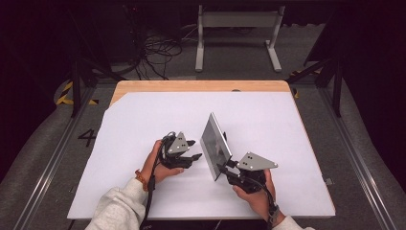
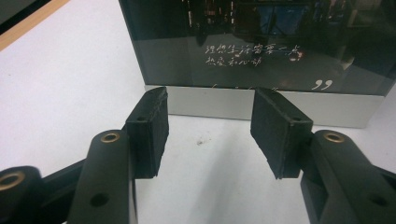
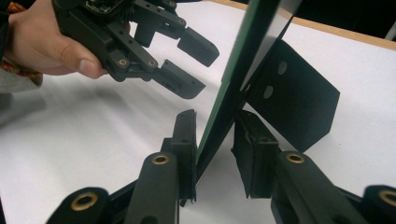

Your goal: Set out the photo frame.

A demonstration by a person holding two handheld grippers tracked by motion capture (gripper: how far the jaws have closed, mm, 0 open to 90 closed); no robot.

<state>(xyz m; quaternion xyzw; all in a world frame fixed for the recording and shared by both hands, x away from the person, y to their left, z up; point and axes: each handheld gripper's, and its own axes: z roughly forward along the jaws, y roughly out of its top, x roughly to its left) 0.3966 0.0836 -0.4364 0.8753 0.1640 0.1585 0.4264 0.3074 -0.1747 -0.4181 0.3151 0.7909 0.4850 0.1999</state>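
My right gripper (image 1: pixel 225 167) has the near bottom corner of the picture frame (image 1: pixel 214 143) between its jaws. In the right gripper view the glass edge of the frame (image 3: pixel 233 88) runs up between my two pads (image 3: pixel 187 140); the left pad lies against it, the right one sits just beside it, close in but I cannot tell whether it presses. The black back stand (image 3: pixel 299 98) of the frame juts out on the far side of that right pad and rests on the table, so the stand crowds that side of my grip.

The frame stands on its edge near the middle of the white sheet (image 1: pixel 143 120), tilted back, its dark face turned toward my left hand (image 1: pixel 155 163). My left gripper (image 1: pixel 195 150) sits just beside that face, jaws spread apart and holding nothing. From the left gripper view the gap between my pads (image 2: pixel 152 126) frames bare white sheet, and right past the tips is the frame's silver bottom bar (image 2: pixel 280 109) with the dark glass (image 2: pixel 187 42) above it, pale handwriting and a closing quote mark across it.

In the right gripper view my left gripper (image 3: pixel 194 67) hangs above the sheet at the upper left, its spread fingers pointing at the frame's front.

The sheet covers most of a wooden table (image 1: pixel 201 86). Beyond the table's far edge, on the grey floor, lie a tangle of black cables (image 1: pixel 160 52) and a white metal stand (image 1: pixel 237 36), both well apart from the frame.
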